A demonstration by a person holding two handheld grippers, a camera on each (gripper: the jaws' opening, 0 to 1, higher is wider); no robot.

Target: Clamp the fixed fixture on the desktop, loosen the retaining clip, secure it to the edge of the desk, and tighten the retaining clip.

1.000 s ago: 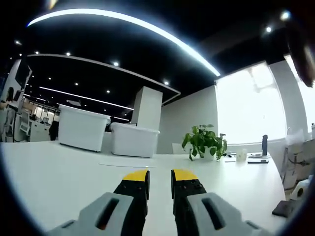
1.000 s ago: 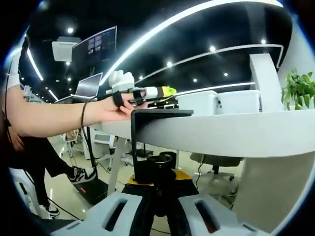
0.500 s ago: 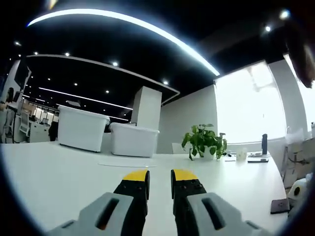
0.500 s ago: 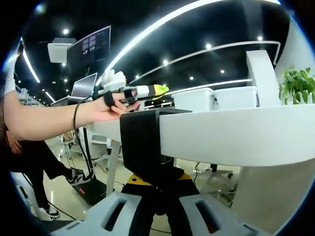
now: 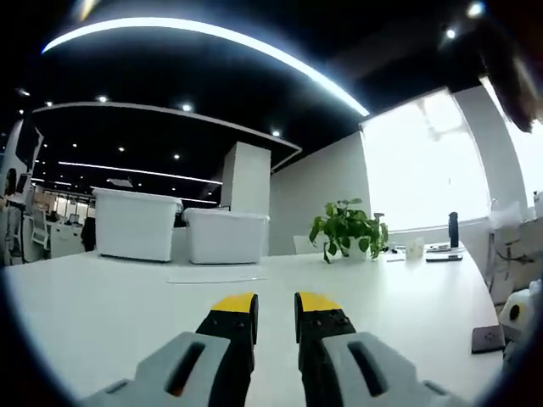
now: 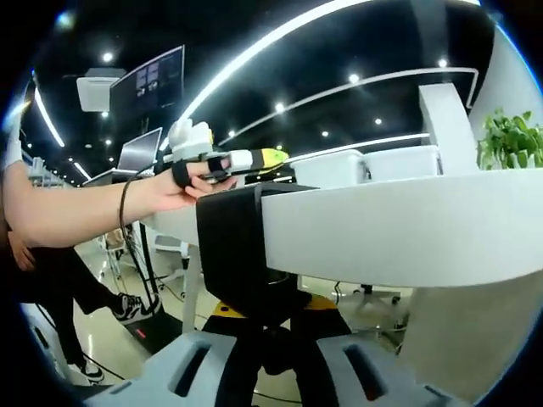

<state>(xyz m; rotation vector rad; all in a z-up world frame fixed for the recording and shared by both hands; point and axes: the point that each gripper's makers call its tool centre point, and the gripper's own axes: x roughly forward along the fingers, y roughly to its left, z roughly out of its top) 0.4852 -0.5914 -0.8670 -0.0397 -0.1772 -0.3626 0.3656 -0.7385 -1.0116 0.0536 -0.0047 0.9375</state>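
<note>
**Clamp bracket now wraps the desk edge**

Since a second ago, the black fixture (image 6: pixel 242 250) in the right gripper view has turned from a thin edge-on outline to a broad dark face, and it sits hooked over the rim of the white desk (image 6: pixel 399 229), top lip on the surface, body hanging below. The right gripper (image 6: pixel 276 326) has its jaws closed on the lower part of that fixture, yellow tips just showing on either side of it. Beyond the bracket a person's hand (image 6: pixel 182 182) reaches in from the left, holding the other tool level above the desktop.

In the left gripper view, the left gripper (image 5: pixel 276 305) hovers low over the desk (image 5: pixel 102 305) with its yellow-tipped jaws nearly together, a narrow slit between them and nothing held. Farther off on the surface lie a flat white sheet (image 5: pixel 216 275) and a potted plant (image 5: pixel 348 231); two white bins (image 5: pixel 174 236) stand behind the far edge.
</note>
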